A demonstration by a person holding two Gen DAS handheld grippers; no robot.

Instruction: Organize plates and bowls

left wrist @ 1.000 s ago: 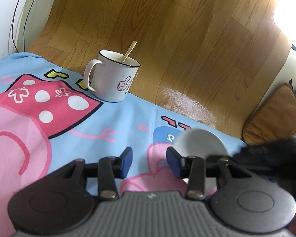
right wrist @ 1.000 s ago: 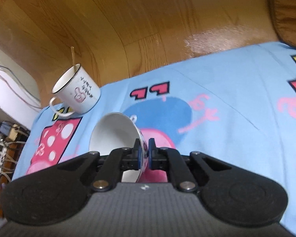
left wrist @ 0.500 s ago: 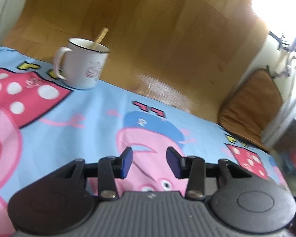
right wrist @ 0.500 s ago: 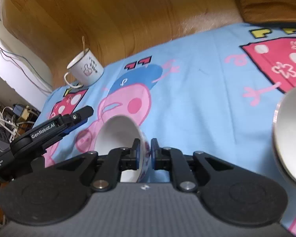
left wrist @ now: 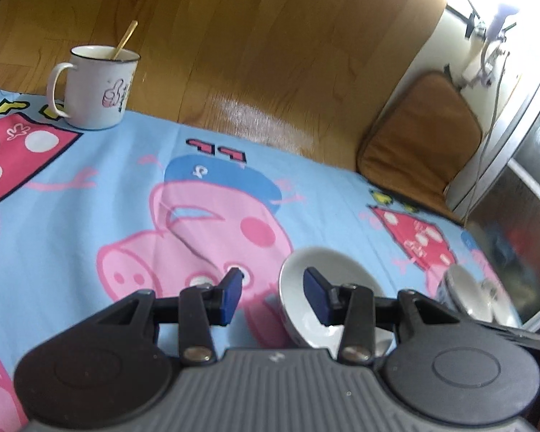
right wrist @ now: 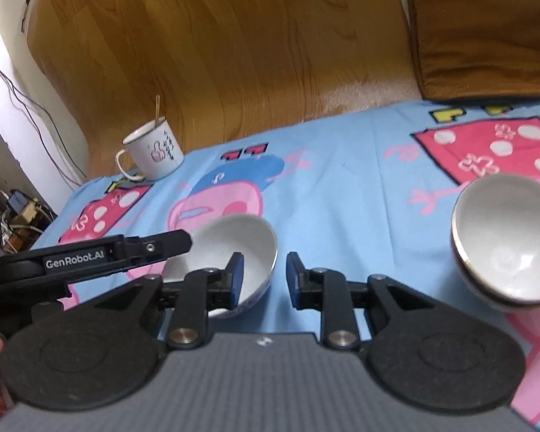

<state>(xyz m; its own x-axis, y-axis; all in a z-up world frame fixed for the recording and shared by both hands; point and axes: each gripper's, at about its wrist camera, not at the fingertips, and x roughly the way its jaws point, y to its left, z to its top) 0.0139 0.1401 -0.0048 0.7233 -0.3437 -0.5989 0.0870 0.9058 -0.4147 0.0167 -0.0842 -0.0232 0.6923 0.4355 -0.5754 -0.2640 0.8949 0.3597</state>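
A small white bowl (right wrist: 230, 248) with a faint blue pattern low on its outside sits upright on the blue cartoon-print cloth (right wrist: 342, 194), its inside clean and bare. The right gripper (right wrist: 264, 277) straddles its near rim: the left blue pad is inside the bowl, the right pad outside, and the jaws are opening, with neither pad pressing on the wall. In the left wrist view the same bowl (left wrist: 324, 288) lies just ahead of the left gripper (left wrist: 271, 293), whose jaws are closing slightly but stand apart with nothing between them; its right pad overlaps the bowl's hollow.

A second white bowl (right wrist: 504, 241) with a thin gold rim rests on the cloth well to the right, also bare inside. At the far left corner of the cloth a white mug (right wrist: 153, 153) with a thumbs-up drawing stands upright, a thin stick (left wrist: 125, 39) leaning in it. Beyond the cloth lie wooden floor (right wrist: 234, 54) and a brown cushion (right wrist: 478, 28).
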